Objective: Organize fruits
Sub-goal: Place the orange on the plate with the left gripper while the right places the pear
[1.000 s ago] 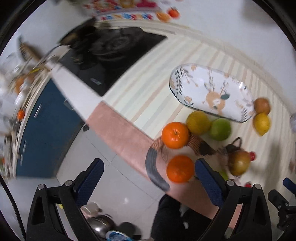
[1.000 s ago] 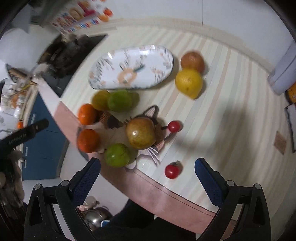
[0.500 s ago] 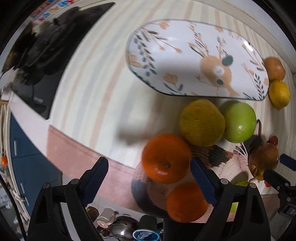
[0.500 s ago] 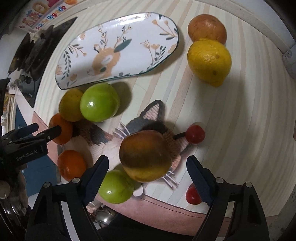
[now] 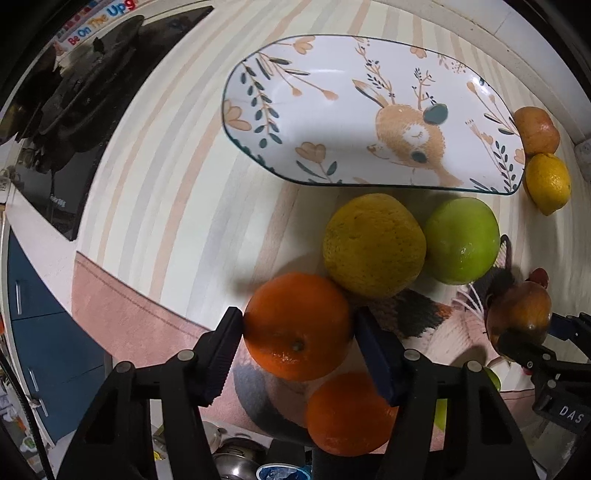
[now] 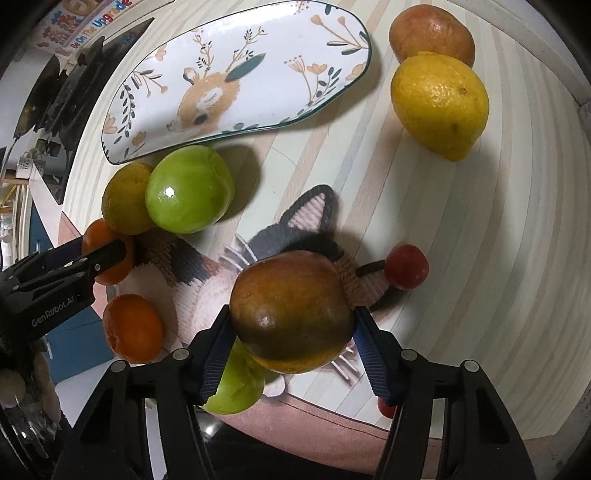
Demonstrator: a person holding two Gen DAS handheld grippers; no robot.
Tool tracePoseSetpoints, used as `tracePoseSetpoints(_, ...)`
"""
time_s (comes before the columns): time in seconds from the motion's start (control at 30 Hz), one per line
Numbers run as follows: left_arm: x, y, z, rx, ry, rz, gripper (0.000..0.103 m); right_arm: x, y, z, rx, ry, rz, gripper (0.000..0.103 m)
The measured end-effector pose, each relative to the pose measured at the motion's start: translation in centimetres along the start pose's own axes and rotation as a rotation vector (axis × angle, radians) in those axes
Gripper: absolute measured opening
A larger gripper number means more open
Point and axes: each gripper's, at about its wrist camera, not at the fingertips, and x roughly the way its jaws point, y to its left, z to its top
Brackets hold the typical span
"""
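Note:
My left gripper (image 5: 299, 350) is shut on an orange (image 5: 297, 326) that sits on the cat-shaped mat (image 5: 413, 317). A second orange (image 5: 351, 415) lies just below it. A yellow-green citrus (image 5: 373, 245) and a green apple (image 5: 461, 240) lie beside the oval deer plate (image 5: 369, 110). My right gripper (image 6: 291, 350) is shut on a brown-green mango-like fruit (image 6: 291, 312) on the cat mat (image 6: 303, 218). The empty plate (image 6: 236, 77) lies beyond it.
A lemon (image 6: 439, 107) and a brownish fruit (image 6: 432, 35) lie at the far right. Small red fruits (image 6: 406, 266) and another green fruit (image 6: 236, 387) sit near the mat. A black stove (image 5: 85, 103) lies left; the counter edge (image 5: 122, 291) is near.
Both grippers have come down and forward onto the fruit. The left fingers closed around the orange, the right fingers around the brown-green fruit.

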Motion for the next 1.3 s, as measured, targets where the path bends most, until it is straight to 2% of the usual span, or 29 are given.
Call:
tracePoseSetpoints(0.13,-2.4,0.5,-1.3,-0.038,-0.023,-0.028,0.06,-2.2,-0.4,-0.3,0.004,-0.024,0.038,0.065)
tracePoseSetpoints(0.27,-6.8,1.5,-1.2,-0.078,-0.085,-0.104,0.06,-5.9,-0.2,0.4,0.003,-0.092,0.08,0.065)
tracePoseSetpoints(0.37,-9.5,1.6,1.7,-0.089,-0.128,-0.161,0.06,-8.0,0.0,2.5,0.011,-0.147,0.097,0.065)
tracePoseSetpoints(0.47,-10.2,1.6,6.1,-0.095,-0.154,-0.194,0.06,-8.4,0.4,6.7,0.038,-0.171,0.09,0.065)
tracePoseSetpoints(0.57,-8.4,1.3,10.7,-0.121,-0.121,-0.231,0.06,-7.4,0.8,10.2,0.073,-0.165,0.095,0.065)
tracePoseSetpoints(0.67,-5.4,1.3,14.6,-0.16,-0.042,-0.275,0.06,-5.9,1.1,14.1,0.099,-0.155,0.066,0.065)
tracePoseSetpoints(0.77,-2.6,1.1,17.1,-0.179,0.019,-0.285,0.06,-4.8,1.2,16.6,0.101,-0.141,0.034,0.065)
tracePoseSetpoints(0.97,0.8,0.5,19.3,-0.196,0.097,-0.307,0.06,-3.3,1.2,19.1,0.068,-0.117,-0.03,0.065)
tracePoseSetpoints(1.3,0.9,-0.3,19.8,-0.169,0.111,-0.279,0.061,-2.2,1.2,20.3,0.061,-0.086,-0.042,0.067)
